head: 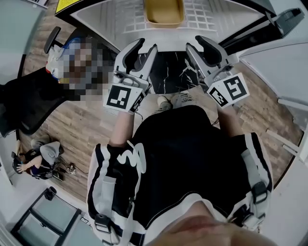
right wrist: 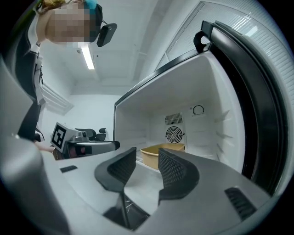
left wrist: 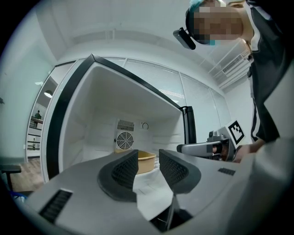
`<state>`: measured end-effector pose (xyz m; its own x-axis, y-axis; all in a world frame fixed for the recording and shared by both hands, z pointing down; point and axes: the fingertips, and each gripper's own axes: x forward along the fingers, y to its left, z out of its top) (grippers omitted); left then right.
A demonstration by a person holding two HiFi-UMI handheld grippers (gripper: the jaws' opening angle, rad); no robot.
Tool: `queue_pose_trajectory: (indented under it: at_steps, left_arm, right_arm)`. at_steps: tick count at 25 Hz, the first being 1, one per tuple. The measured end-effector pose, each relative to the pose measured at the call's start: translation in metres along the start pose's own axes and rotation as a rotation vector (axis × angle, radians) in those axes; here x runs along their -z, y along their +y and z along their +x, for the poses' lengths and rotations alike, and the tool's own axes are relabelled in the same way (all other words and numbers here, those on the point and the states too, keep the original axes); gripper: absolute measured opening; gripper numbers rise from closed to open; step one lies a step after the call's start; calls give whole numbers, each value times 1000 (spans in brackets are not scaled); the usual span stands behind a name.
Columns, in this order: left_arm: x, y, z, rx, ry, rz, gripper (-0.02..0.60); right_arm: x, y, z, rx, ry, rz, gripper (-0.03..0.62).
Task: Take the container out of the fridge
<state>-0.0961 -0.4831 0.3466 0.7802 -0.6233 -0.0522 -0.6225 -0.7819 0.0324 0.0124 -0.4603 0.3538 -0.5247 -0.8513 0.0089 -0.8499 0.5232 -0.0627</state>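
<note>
A tan plastic container (head: 164,12) sits on the white wire shelf (head: 202,14) inside the open fridge. My left gripper (head: 143,49) and right gripper (head: 198,46) are held side by side in front of the fridge, short of the container, both pointing level toward it. Both stand open with nothing between the jaws. In the left gripper view the container (left wrist: 147,160) shows in the gap of the left gripper (left wrist: 148,167). The right gripper view shows the container (right wrist: 150,154) just beyond the right gripper (right wrist: 147,165).
The fridge interior is white, with a round fan grille (left wrist: 124,139) on its back wall. Its open door (head: 285,20) stands at the right. A black office chair (head: 26,103) stands on the wooden floor (head: 91,129) at the left. My shoes (head: 174,100) are near the fridge base.
</note>
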Motion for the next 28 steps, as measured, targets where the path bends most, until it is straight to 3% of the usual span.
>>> queue_pose_trajectory:
  at_steps: [8,14,24,28]
  left_arm:
    - [19,8,16,9,13,8,155]
    - [34,18,29,-7,84,-13,167]
    - [47,30,46,-34,131,-15,191]
    - [52,34,52,-49,172,-19,231]
  right_arm:
    - [9,-13,17,12,33,-31,167]
    - [20,-22,31,17,53,-21,183]
    - [36,-31,52,16,118,-34,200]
    - [39,-32,58,19,140,-48,207]
